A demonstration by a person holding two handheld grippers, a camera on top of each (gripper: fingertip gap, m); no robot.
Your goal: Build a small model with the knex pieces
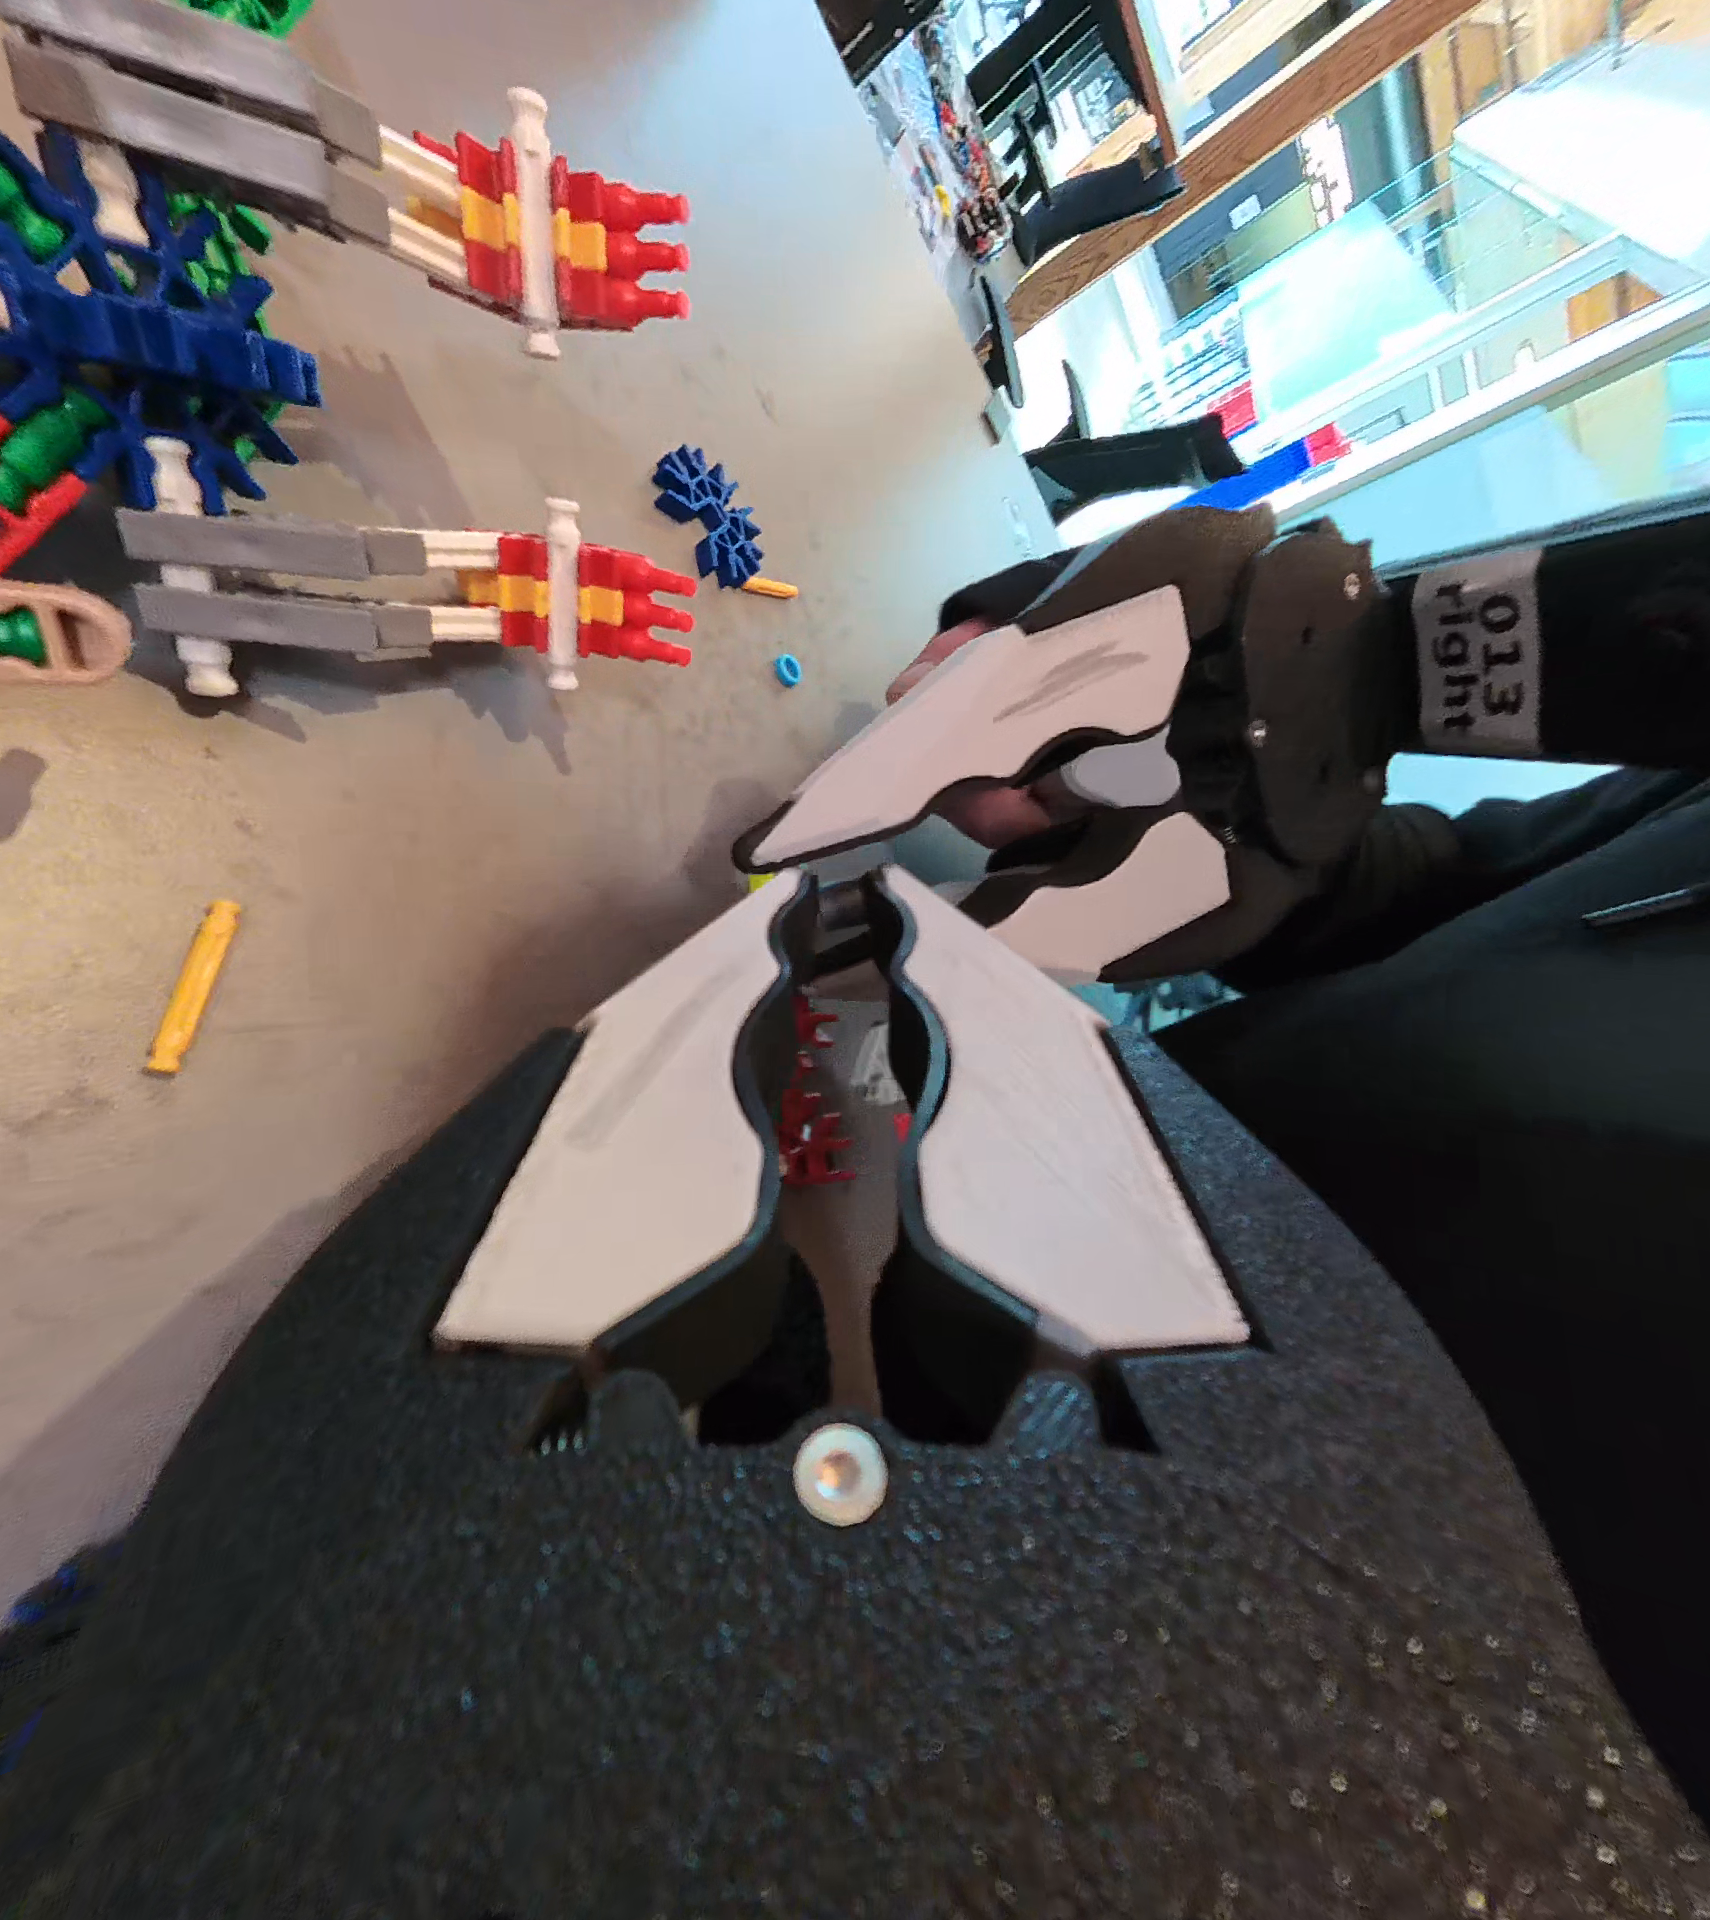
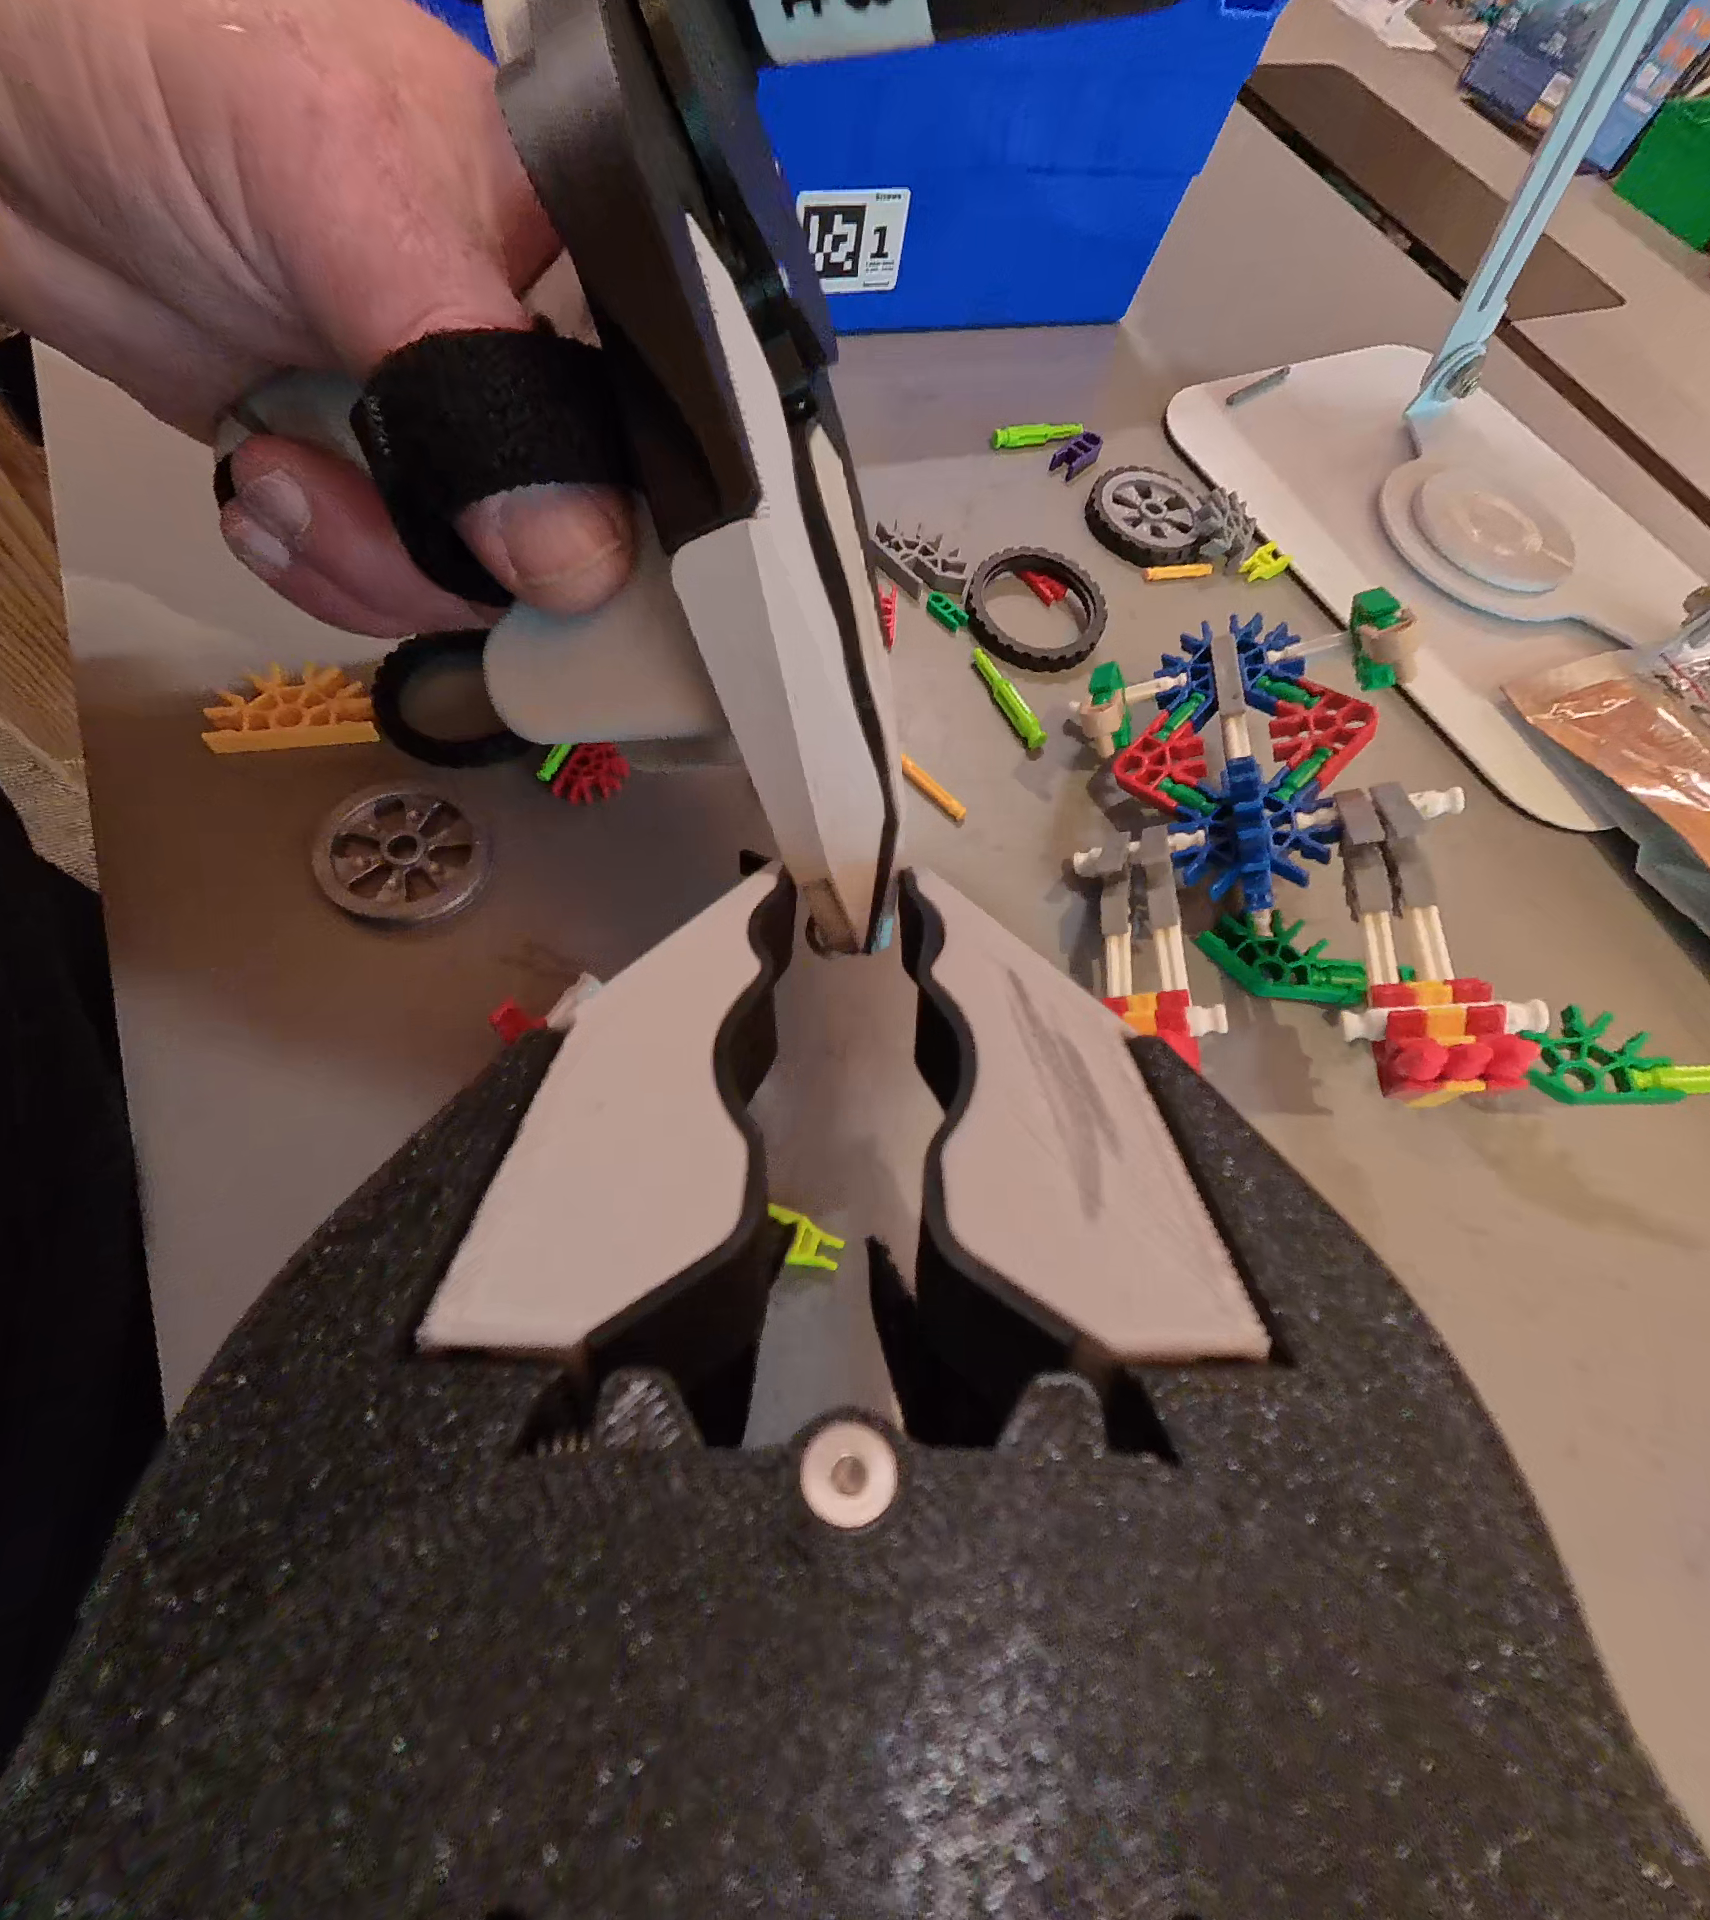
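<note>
The left gripper point(image 1: 840, 904) had its fingers drawn nearly together at the tips, pinching a small dark piece point(image 1: 838, 912); its kind could not be made out, the spot being blurred. In the right wrist view the same gripper point(image 2: 856, 930) came down from the upper left of the frame, held by a bare hand point(image 2: 238, 260) with a black strap across one finger.

The right gripper point(image 2: 846, 904) stood with a narrow gap between its tips, and the left gripper's tips sat in that gap; whether the right one actually gripped anything could not be told. In the left wrist view it point(image 1: 778, 847) entered from the right edge.

On the grey table point(image 2: 1453, 1299), right of centre, stood a multicoloured construction-toy model point(image 2: 1246, 821). Loose parts lay about: a grey spoked wheel point(image 2: 402, 854), a black tyre point(image 2: 1036, 608), a yellow rod point(image 1: 194, 985). A blue bin point(image 2: 1017, 156) stood at the top.
</note>
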